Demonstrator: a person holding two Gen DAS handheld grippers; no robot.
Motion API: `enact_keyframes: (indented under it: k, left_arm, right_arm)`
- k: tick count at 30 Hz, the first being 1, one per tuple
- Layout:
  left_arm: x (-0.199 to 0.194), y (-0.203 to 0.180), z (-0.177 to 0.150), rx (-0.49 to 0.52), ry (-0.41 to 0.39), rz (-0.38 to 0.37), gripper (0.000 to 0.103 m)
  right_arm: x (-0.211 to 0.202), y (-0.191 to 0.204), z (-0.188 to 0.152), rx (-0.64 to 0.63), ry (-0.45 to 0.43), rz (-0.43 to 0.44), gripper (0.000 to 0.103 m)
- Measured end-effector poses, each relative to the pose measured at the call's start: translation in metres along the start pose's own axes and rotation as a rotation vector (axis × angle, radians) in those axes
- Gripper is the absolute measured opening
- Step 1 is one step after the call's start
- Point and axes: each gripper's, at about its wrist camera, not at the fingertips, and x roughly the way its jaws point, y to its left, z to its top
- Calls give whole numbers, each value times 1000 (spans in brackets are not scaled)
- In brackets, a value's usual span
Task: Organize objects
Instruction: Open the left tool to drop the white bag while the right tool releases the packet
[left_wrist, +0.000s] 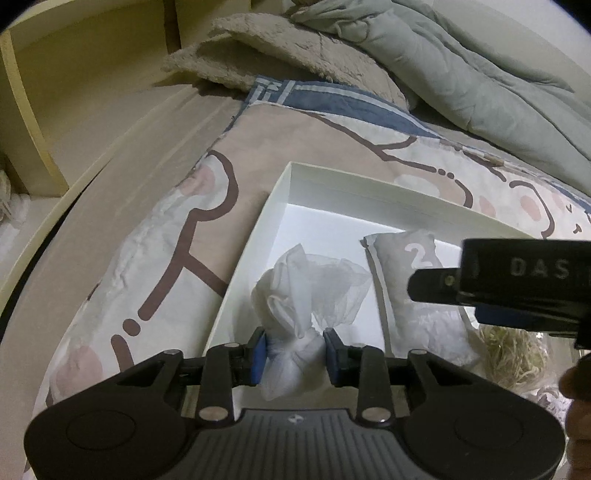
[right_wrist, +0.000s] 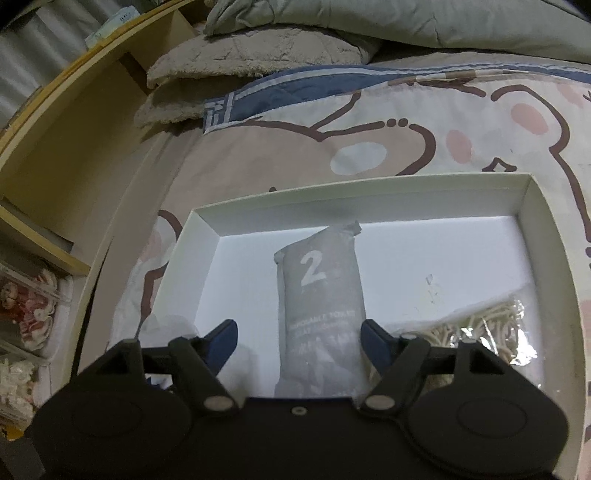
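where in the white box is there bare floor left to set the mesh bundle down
Bare floor runs along the far wall of the white cardboard box, and left of the grey "2" packet. Crowded on the right: clear bag of beige cord.

"2" on grey packet (right_wrist: 319, 295), "DAS" on right gripper (left_wrist: 436, 286)

We look from each wrist, forward and down along the fingers, close above the white box (left_wrist: 280, 195) on the bed (left_wrist: 155, 229). Our left view sits at the box's left side, our right view nearer its middle. Both share the box and the grey packet marked 2 (right_wrist: 319, 295).
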Motion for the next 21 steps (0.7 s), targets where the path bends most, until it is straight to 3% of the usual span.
enact_keyframes:
  k: [2,9,16,21]
  left_arm:
    - [-3,1,0,-4,-1,13,52]
    - [-11,0,2,-13,-4,-3,52]
    - [-19,-2,0,-16,-8,-11,52]
    - [-20,-2,0,-14,-4,-21,52]
  right_arm:
    - [-3,0,1,-10,-3,3,74]
    - [-16,-1,0,-26,-22,3,69]
    - [-24,-5,0,-51,-22,-14,37]
    - [-11,-11,-7,-54,18,-62,28]
